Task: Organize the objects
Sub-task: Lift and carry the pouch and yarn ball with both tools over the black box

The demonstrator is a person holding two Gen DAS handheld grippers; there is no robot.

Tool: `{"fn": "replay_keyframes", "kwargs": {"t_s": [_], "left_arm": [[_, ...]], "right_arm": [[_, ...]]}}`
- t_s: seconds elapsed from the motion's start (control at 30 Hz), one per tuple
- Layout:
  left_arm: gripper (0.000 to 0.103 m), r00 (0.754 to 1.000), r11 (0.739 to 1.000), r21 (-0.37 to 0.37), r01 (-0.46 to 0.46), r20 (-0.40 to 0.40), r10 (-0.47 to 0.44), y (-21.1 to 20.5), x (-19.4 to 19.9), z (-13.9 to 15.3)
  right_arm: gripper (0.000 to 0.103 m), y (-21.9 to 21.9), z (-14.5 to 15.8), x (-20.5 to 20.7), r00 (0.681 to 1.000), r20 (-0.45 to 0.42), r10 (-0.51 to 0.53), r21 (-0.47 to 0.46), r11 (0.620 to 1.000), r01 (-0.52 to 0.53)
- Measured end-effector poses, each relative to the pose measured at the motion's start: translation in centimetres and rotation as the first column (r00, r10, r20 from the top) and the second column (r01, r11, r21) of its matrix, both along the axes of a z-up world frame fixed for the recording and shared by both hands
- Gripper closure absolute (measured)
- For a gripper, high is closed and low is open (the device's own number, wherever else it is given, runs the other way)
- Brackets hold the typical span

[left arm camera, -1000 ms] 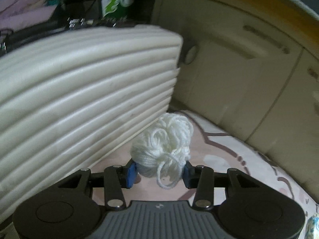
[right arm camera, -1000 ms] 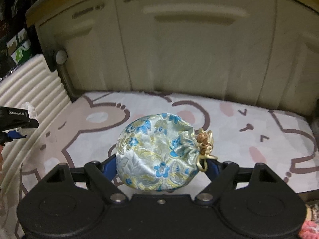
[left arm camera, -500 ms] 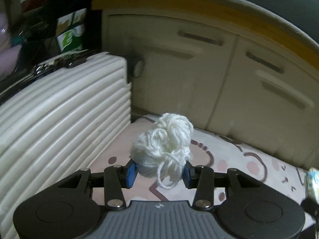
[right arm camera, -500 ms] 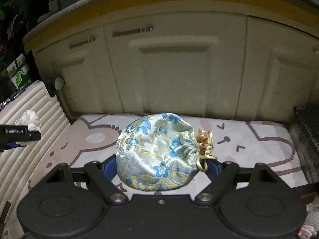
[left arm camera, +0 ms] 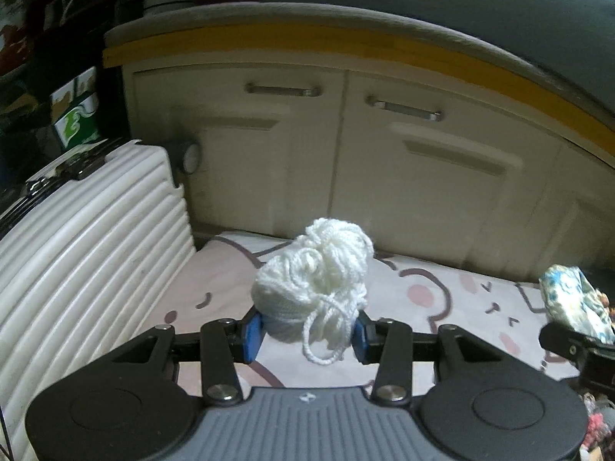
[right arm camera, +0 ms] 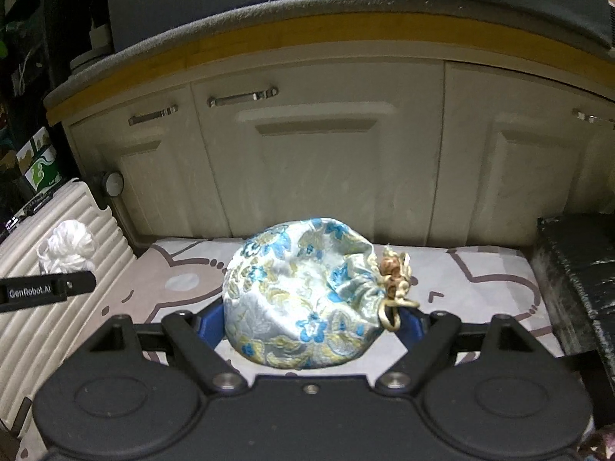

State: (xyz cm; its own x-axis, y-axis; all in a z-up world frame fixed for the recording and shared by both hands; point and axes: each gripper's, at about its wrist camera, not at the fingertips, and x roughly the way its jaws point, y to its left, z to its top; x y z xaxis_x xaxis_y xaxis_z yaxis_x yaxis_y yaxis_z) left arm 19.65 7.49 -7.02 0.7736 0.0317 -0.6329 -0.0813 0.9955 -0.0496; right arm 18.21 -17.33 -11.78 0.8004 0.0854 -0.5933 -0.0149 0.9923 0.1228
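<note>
My left gripper (left arm camera: 307,336) is shut on a ball of white yarn (left arm camera: 313,282), held in the air over a pink cartoon-print mat (left arm camera: 215,280); a loose loop of yarn hangs below. My right gripper (right arm camera: 309,326) is shut on a silky blue-and-gold floral drawstring pouch (right arm camera: 300,292) with beads and gold cord at its right side. In the right wrist view the white yarn (right arm camera: 67,251) and left gripper show at the far left. In the left wrist view the pouch (left arm camera: 576,299) appears at the right edge.
A ribbed white suitcase (left arm camera: 88,246) stands along the left of the mat. Cream cabinet doors (right arm camera: 326,169) with metal handles rise behind, under a yellow-edged grey counter. A dark block (right arm camera: 576,269) sits at the right. Green boxes (left arm camera: 77,115) lie back left.
Both grippers have risen with their loads. The left one swung right, away from the suitcase, and rolled level, so the cabinet and counter now fill its view.
</note>
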Motion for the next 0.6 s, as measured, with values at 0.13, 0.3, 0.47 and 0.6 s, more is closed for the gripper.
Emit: {"fn": "replay_keyframes", "kwargs": {"t_s": [0.13, 0.3, 0.47, 0.6], "left_arm": [[0.057, 0.999, 0.999, 0.001, 0.042, 0.002, -0.042, -1.5, -0.5, 0.4], [0.057, 0.997, 0.997, 0.003, 0.082, 0.000, -0.082, -3.3, -0.8, 0.7], [0.057, 0.993, 0.993, -0.001, 0.115, -0.007, -0.115, -5.0, -0.9, 0.7], [0.057, 0.989, 0.989, -0.005, 0.146, -0.007, -0.146, -6.4, -0.9, 0.8]], "right_arm": [[0.017, -0.6, 0.8, -0.8, 1.000, 0.005, -0.006, -0.015, 1.000, 0.006], [0.017, -1.7, 1.5, -1.7, 0.999, 0.007, -0.034, -0.022, 0.999, 0.034], [0.017, -3.0, 1.9, -2.6, 0.998, -0.001, -0.069, -0.040, 0.997, 0.069], [0.017, -4.0, 2.2, -3.1, 0.996, -0.003, -0.089, -0.053, 0.995, 0.089]]}}
